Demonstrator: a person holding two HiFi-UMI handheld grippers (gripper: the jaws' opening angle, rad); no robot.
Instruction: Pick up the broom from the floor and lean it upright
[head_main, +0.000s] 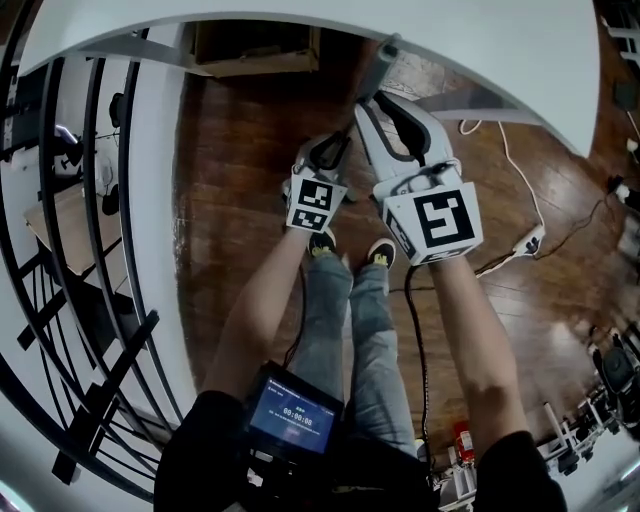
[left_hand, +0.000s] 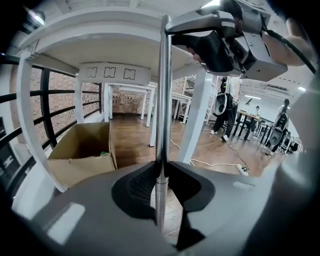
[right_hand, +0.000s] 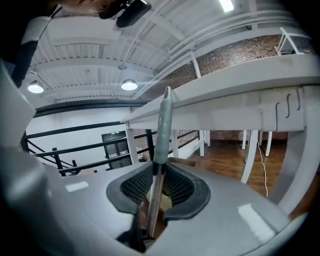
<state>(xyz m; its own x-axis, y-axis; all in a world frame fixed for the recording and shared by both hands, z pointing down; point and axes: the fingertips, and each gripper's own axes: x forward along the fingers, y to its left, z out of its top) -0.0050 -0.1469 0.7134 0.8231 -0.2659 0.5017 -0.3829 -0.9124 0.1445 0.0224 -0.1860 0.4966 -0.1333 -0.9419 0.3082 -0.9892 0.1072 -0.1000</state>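
The broom shows only as its handle, a thin metal pole with a grey grip end, standing nearly upright; its head is hidden. My left gripper is shut on the pole, pads pressed on both sides. Higher up, my right gripper is shut on it just below the grey grip. In the head view the left gripper sits lower and to the left of the right gripper, and the handle's tip pokes out beside the white table's edge.
An open cardboard box sits on the wooden floor under the table. A black railing runs along the left. A white cable and power strip lie on the floor at right. My feet are below the grippers.
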